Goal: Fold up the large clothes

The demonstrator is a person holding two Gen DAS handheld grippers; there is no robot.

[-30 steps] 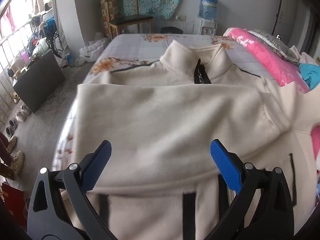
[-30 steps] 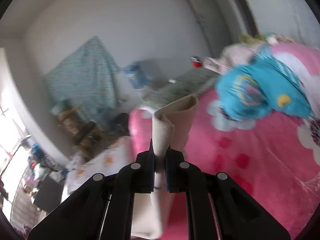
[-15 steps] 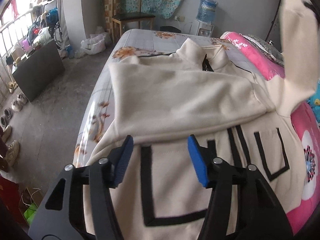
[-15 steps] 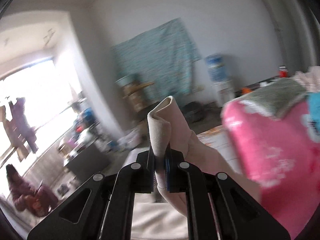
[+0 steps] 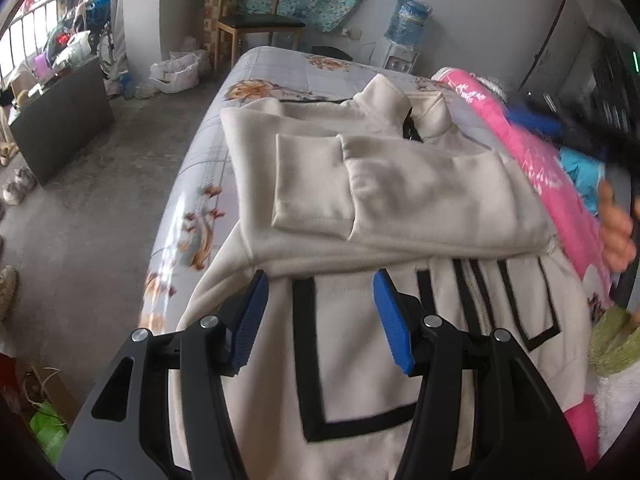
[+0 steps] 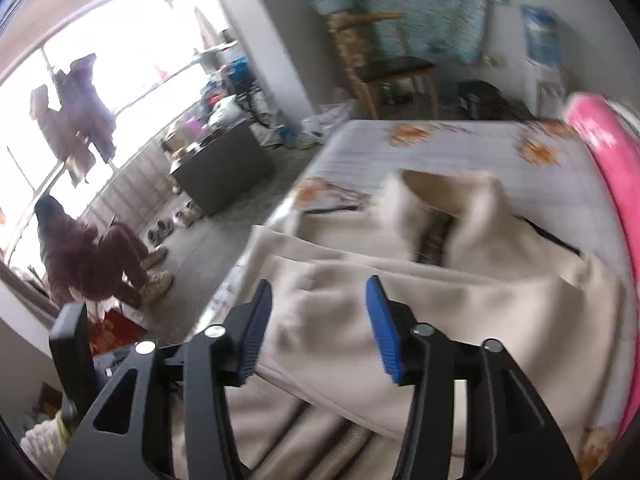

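Observation:
A cream jacket (image 5: 400,184) with black trim lies face up on the bed (image 5: 280,76), collar (image 5: 400,100) at the far end. Both sleeves are folded across the chest, the right sleeve (image 5: 440,200) overlapping the cuff of the left sleeve (image 5: 312,184). My left gripper (image 5: 320,280) hovers half open over the lower front, with nothing between its pads. My right gripper (image 6: 319,284) is just above the folded sleeves (image 6: 440,300); its jaws are opening and no cloth is between them. In the left wrist view it is a dark blur (image 5: 580,128) with a hand (image 5: 616,224) at the right edge.
A pink quilt (image 5: 532,160) runs along the bed's right side. The bed's left edge drops to a grey floor with a dark cabinet (image 5: 60,120) and shoes. A wooden chair (image 5: 256,20) and a water dispenser (image 5: 408,24) stand beyond. A person crouches by the window (image 6: 88,256).
The right gripper swung down from the pink quilt side, laid the sleeve it held across the chest and let it go. The left gripper narrowed its jaws and drew back toward the hem.

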